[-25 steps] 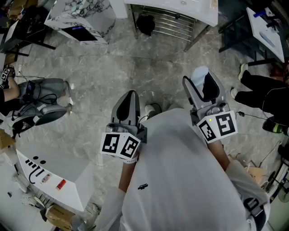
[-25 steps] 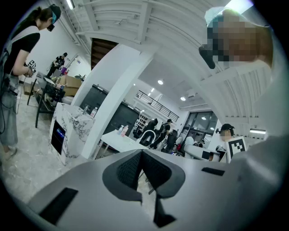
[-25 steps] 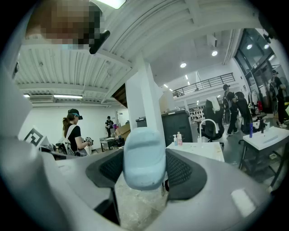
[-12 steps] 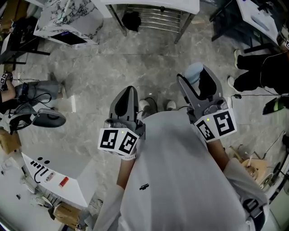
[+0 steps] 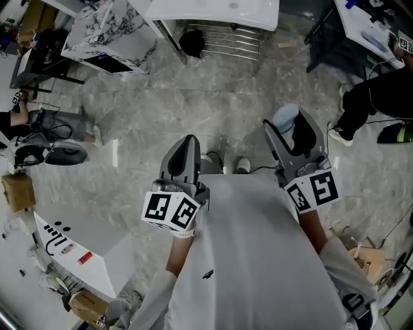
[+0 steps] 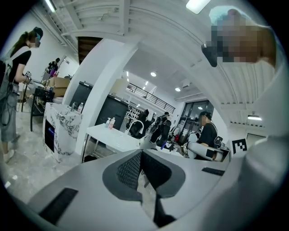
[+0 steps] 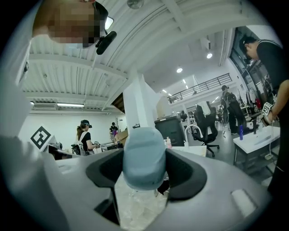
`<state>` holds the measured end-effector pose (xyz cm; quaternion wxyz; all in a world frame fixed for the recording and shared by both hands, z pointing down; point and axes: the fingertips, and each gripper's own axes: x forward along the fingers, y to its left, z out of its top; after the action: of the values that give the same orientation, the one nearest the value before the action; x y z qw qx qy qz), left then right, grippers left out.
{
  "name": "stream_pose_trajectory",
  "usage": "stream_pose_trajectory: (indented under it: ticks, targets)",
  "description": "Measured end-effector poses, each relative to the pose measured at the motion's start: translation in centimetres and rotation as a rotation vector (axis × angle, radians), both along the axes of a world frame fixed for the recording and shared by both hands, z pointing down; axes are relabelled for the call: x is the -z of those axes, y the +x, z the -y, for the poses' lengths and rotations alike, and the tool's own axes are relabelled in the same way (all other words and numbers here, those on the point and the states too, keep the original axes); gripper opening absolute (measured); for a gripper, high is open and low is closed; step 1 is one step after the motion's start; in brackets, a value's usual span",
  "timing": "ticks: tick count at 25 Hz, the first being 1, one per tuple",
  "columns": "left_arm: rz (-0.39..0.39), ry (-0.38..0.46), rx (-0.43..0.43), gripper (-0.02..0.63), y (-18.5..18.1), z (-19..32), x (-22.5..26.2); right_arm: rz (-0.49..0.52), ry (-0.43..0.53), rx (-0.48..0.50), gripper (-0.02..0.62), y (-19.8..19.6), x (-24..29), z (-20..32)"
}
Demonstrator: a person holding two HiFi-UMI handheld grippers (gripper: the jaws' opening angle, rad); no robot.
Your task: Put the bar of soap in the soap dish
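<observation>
Currently the nearest things to me are the person's white shirt (image 5: pixel 258 258) and the two marker cubes (image 5: pixel 171 211), one on each tool, held in front of the chest over a grey stone floor (image 5: pixel 148 109).

On my left side, the left gripper (image 6: pixel 141 157) has its jaws pressed together, with nothing between them.

On my right side, the right gripper (image 5: pixel 290 122) has its jaws spread about as wide as the soap (image 7: pixel 144 153) and clamped on it. The soap is a pale blue, rounded bar. It stands on end between the two pads, and its top rises past the jaw tips. In the head view it hangs over the floor, well apart from any furniture.

Just beyond the tools, a pair of shoes (image 5: pixel 214 158) shows on the floor below the shirt's edge.

Farther out stands a white counter (image 5: pixel 213 8) with a metal rack (image 5: pixel 226 35) under it and a dark object (image 5: pixel 192 42) beside the rack. From the left tool's camera I see two bottles (image 6: pixel 109 122) toward the counter's left end and a curved tap (image 6: pixel 135 126) farther right along it.

Left of the counter is a marble-patterned cabinet (image 5: pixel 110 32). Other people stand or sit along both sides of the room, one at the left (image 5: pixel 58 122) and one at the right (image 5: pixel 374 97).
</observation>
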<state>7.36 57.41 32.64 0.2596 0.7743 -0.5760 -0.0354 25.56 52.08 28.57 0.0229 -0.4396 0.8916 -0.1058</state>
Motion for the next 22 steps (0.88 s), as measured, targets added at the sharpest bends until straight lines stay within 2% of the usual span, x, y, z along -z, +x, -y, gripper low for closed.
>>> stream_pose_trajectory:
  ticks: [7, 15, 22]
  targets:
    - [0.003, -0.001, -0.022, 0.0, 5.0, 0.2, 0.8, 0.01, -0.026, 0.0, 0.299, 4.0, -0.4, -0.9]
    - [-0.023, -0.028, -0.051, 0.0, 4.7, 2.6, -0.6, -0.024, -0.032, 0.012, 0.299, 3.1, -2.3, 1.7]
    - [-0.064, -0.006, -0.074, 0.0, 3.4, 8.8, -1.4, 0.009, -0.073, -0.008, 0.299, 1.2, -2.4, 7.3]
